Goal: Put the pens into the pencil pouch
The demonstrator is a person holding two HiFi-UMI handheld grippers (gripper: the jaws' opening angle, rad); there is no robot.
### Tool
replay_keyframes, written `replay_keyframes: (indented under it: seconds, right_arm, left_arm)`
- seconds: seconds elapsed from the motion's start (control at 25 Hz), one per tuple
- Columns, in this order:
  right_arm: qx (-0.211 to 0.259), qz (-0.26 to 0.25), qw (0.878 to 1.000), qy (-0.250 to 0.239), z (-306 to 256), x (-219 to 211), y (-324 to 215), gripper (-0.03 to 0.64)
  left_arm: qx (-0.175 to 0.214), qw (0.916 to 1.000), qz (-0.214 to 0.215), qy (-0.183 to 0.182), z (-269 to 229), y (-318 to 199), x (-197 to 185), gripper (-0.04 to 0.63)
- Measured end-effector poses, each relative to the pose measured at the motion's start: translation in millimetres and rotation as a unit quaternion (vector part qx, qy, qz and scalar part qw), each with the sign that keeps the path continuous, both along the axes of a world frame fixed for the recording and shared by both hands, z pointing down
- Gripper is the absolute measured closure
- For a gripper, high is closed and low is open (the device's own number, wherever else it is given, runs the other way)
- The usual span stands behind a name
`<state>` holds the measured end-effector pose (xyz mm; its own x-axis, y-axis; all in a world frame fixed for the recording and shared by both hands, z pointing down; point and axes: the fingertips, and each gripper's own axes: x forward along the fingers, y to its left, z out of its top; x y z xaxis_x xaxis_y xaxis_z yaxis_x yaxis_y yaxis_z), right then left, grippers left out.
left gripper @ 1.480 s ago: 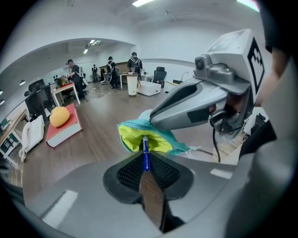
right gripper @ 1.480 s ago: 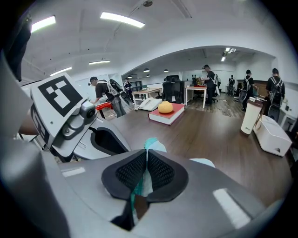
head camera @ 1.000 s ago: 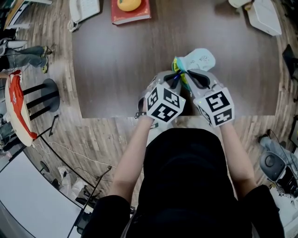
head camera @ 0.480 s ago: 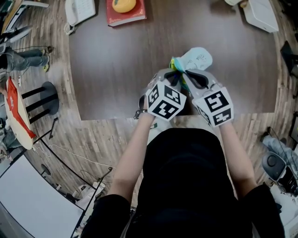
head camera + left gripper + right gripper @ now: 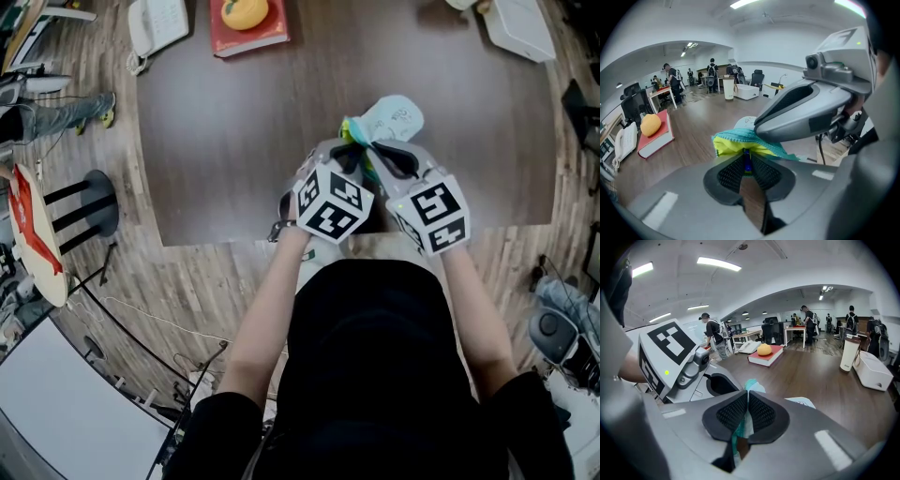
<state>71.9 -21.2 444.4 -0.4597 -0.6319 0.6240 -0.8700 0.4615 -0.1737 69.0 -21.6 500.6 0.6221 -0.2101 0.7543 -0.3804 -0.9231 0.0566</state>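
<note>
Brown tabletop (image 5: 234, 141) carries the soft fabric pouch (image 5: 394, 120) just above centre in the head view. The right gripper (image 5: 746, 416) pinches its teal rim tight. The left gripper (image 5: 746, 171) has its jaws opening with a slim blue pen (image 5: 748, 160) between them, tip at the yellow lining. The pouch looks limp and light, best held by the rim; the pen, stiff and smooth, may slip.
</note>
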Motion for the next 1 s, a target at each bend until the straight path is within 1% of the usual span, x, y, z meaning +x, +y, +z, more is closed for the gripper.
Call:
replay_keyframes:
  seconds: [0.04, 0.12, 0.24, 0.32, 0.4, 0.72, 1.0]
  right_arm:
    - [0.0, 0.001, 1.0, 0.0, 0.0, 0.4, 0.1, 0.595]
    - [0.0, 0.002, 1.0, -0.001, 0.5, 1.1, 0.3, 0.597]
    - [0.0, 0.002, 1.0, -0.001, 0.8, 1.1, 0.3, 0.596]
    - [0.002, 0.002, 1.0, -0.001, 0.5, 0.6, -0.1, 0.596]
    - [0.003, 0.003, 1.0, -0.001, 0.3, 0.7, 0.1, 0.597]
    - [0.009, 0.008, 1.0, 0.001, -0.7, 1.5, 0.4, 0.597]
    - [0.018, 0.009, 1.0, 0.009, -3.1, 3.2, -2.2, 0.598]
  left_arm:
    - [-0.001, 1.0, 0.003, 0.0, 0.2, 1.4, 0.5, 0.546]
    - [-0.003, 0.9999, 0.011, 0.002, 0.7, 4.6, 1.8, 0.512]
    - [-0.003, 0.9999, 0.014, 0.002, 0.7, 6.3, 1.4, 0.505]
    - [0.001, 0.9999, 0.013, 0.001, 0.2, 5.9, -0.3, 0.48]
    - [0.005, 0.9999, 0.011, 0.0, -0.1, 6.5, -2.2, 0.471]
    - [0.011, 0.9999, 0.008, -0.004, -4.5, 9.0, -14.7, 0.469]
    - [0.024, 0.9995, -0.019, 0.007, -18.1, 3.7, -31.3, 0.476]
